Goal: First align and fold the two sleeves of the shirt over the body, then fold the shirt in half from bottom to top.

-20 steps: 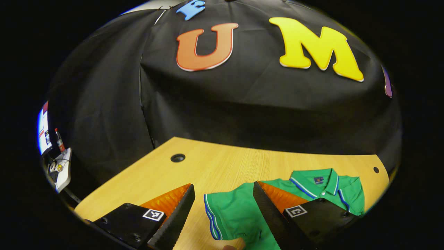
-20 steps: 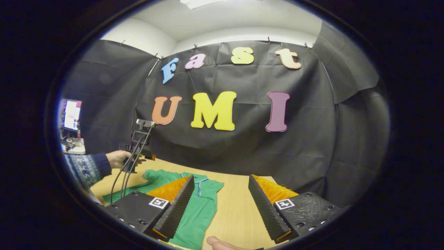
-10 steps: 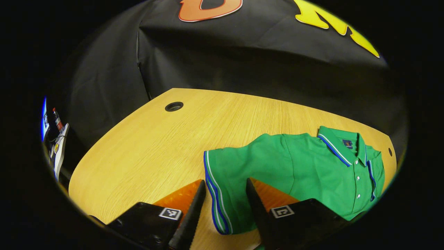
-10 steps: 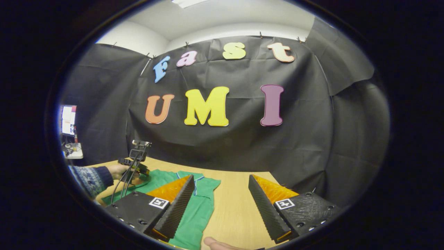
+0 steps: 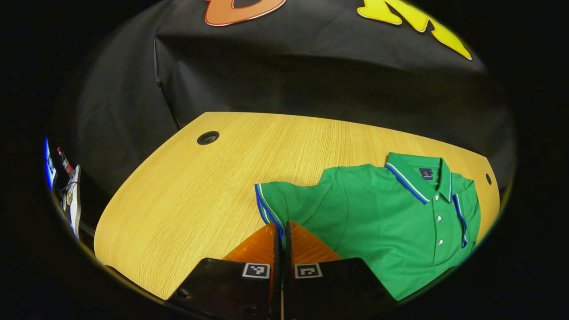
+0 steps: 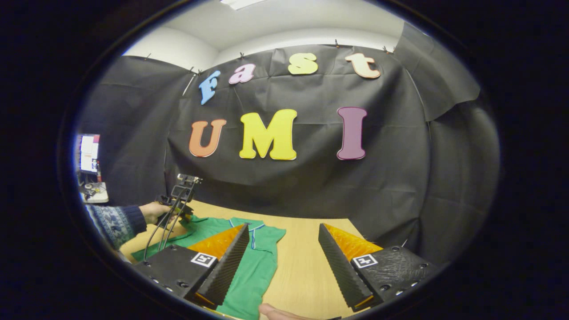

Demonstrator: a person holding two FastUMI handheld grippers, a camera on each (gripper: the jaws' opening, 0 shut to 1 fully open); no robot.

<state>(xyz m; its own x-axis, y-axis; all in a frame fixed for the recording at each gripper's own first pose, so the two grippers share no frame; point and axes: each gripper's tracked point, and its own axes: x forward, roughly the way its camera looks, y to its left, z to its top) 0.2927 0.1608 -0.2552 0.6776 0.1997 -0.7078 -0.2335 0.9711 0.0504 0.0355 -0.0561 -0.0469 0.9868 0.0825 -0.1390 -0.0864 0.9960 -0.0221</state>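
Desk (image 5: 191, 195): wood, two cable holes. Green polo shirt (image 5: 391, 222) lies flat on it, collar toward the booth wall, buttons up. Left tool (image 5: 282, 231): fingers pressed together, pinching the striped cuff of the sleeve (image 5: 284, 202). Right tool (image 6: 282, 253): fingers spread wide, gripping nothing, hovering above the desk just beside the shirt's other side.

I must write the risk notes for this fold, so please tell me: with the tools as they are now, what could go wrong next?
1. The left tool is closed on the striped cuff edge of the green polo shirt by its tips alone; the thin fabric may slip out when lifted.
2. The right tool hangs open above the wooden table, so the shirt body is unpinned and may drag along.
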